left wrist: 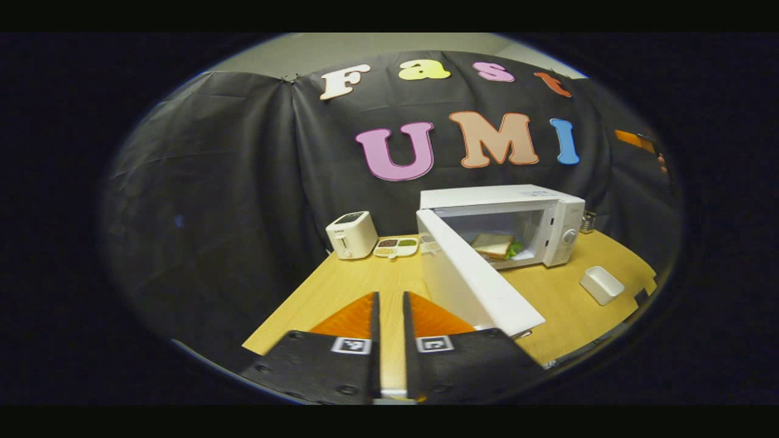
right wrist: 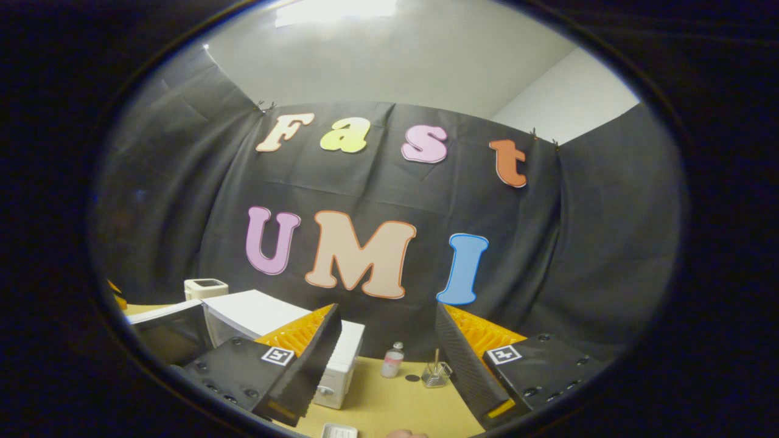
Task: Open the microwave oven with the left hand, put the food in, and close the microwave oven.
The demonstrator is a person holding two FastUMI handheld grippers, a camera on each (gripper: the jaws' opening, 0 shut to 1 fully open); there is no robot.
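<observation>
1. Microwave oven (left wrist: 551,210) is sitting toward the back right of the wooden table (left wrist: 341,286), just in front of the booth's cloth wall, with its door (left wrist: 478,277) swinging wide toward the camera in the left gripper view.
2. Food, a sandwich (left wrist: 494,244) with something green beside it, is lying inside the cavity, so by my reading opening and loading are done and only closing the door is remaining.
3. Left gripper (left wrist: 389,319) is hovering over the table just left of the door's free edge, its fingers nearly together with a thin slit between them and nothing held.
4. Right gripper (right wrist: 386,340) is hanging raised above the table with its fingers spread wide and gripping nothing; the microwave's top is showing at the lower left of the right gripper view.
5. Open tabletop is lying left of the door, giving room to get behind its outer face; a toaster (left wrist: 352,234) and a divided dish (left wrist: 397,246) are standing farther back, apart from the door's swing.
6. A small white container (left wrist: 601,285) is resting right of the oven, well apart from the door.
</observation>
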